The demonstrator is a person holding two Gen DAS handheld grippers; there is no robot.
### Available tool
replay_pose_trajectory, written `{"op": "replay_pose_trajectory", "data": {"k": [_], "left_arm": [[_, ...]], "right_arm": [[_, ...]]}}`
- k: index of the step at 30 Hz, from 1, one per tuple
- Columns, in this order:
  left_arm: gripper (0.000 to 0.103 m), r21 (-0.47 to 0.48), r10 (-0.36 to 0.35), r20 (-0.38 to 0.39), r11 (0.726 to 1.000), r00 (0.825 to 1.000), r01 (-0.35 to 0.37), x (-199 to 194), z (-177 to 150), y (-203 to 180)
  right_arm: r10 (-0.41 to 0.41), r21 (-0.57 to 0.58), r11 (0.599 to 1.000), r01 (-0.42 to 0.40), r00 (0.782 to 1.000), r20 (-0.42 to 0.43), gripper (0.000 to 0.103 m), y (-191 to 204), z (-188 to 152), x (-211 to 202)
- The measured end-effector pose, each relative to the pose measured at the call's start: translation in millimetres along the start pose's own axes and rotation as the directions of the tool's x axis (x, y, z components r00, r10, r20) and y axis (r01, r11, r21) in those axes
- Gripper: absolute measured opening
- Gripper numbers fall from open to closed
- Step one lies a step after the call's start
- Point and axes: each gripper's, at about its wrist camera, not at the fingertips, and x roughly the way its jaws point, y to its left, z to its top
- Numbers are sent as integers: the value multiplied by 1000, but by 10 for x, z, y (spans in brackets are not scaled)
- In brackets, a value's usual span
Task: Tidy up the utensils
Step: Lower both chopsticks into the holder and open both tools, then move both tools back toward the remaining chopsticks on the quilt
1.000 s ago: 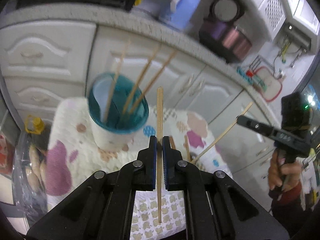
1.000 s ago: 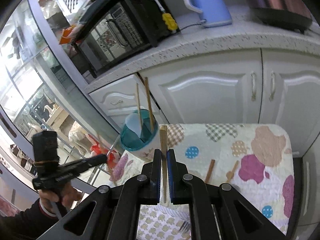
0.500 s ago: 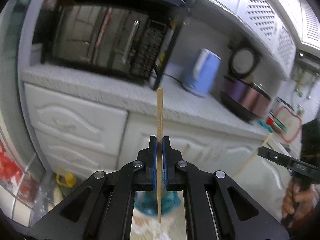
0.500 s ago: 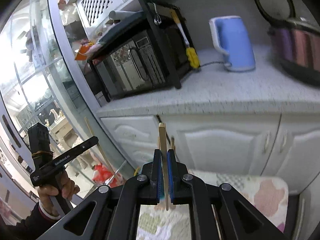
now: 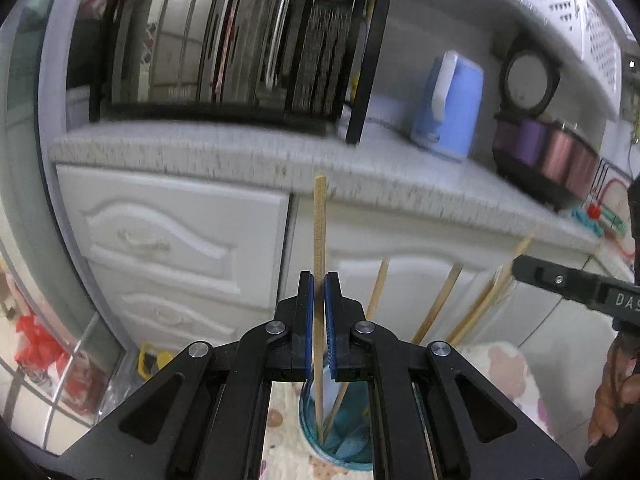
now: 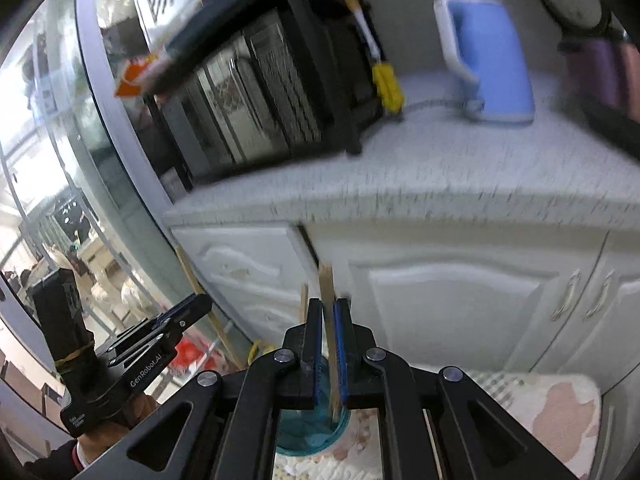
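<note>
My left gripper [image 5: 319,276] is shut on an upright wooden chopstick [image 5: 320,216]. The stick's lower end dips inside the teal cup [image 5: 340,436] just below the fingers. Several more chopsticks [image 5: 438,304] lean out of that cup. My right gripper [image 6: 327,304] is shut on a second chopstick [image 6: 326,280], held over the same teal cup [image 6: 304,436]. Each gripper shows in the other's view: the right gripper [image 5: 524,268] at the right edge, the left gripper [image 6: 200,306] at the lower left, each in a person's hand.
The cup stands on a cloth-covered table [image 6: 560,400] with coloured patches. Behind it run white cabinets [image 5: 172,240] under a speckled counter [image 6: 440,168], which carries a black rack with an oven [image 5: 224,40], a blue kettle [image 5: 448,104] and a purple cooker [image 5: 548,152].
Both grippers have come in over the teal cup, which now sits right under their fingers. The left chopstick's lower end has gone into the cup. Both stay shut on their sticks.
</note>
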Motion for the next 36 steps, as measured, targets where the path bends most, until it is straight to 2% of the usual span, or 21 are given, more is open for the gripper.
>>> {"op": "replay_pose_trajectory", "data": {"k": [5,10,11,13,14,15,16,17,21,23,26,33,36], "left_arm": [[4,-14,5,-69,1000,998,-6,116,-205,66],[4,-34,1,-103,999,995,-5,118,-312,85],[4,-35,0,-108,999,994,-4,101,-322,78],[6,-42,0,-116,999,993,-5,63,-329,72],[13,-46,0,-120,999,993,-5,40,-336,71],[18,-50,-4,-124,999,992,-2,16,-337,70],[29,-53,-8,-126,999,992,1,-10,-348,70],[36,-58,-13,-127,998,992,6,-42,-365,71],[42,-47,-15,-134,999,991,9,-184,-441,24],[50,-35,-10,-136,999,991,5,-252,-497,-16],[53,-7,0,-153,1000,988,-1,-330,-603,-105],[53,32,5,-200,999,980,1,-411,-854,-315],[54,33,-2,-213,999,977,9,-436,-921,-390]], "right_arm": [[2,-10,1000,-3,995,-97,6,-59,-270,276],[17,41,999,-11,991,-134,6,-182,-388,281],[22,51,999,-15,990,-137,9,-204,-407,259],[19,58,998,-11,991,-133,39,-229,-444,208],[18,60,998,-10,992,-127,44,-237,-470,177],[17,59,998,-10,993,-121,44,-237,-503,139],[14,49,999,-8,992,-125,44,-221,-533,121],[7,39,999,-2,991,-134,44,-211,-567,109],[-14,17,1000,17,989,-150,44,-176,-714,63],[-19,20,1000,22,988,-151,44,-167,-788,23],[-40,28,999,45,988,-150,46,-166,-884,-42],[-99,57,992,109,984,-146,48,-239,-1100,-277],[-134,60,988,143,982,-133,54,-262,-1169,-424]]}}
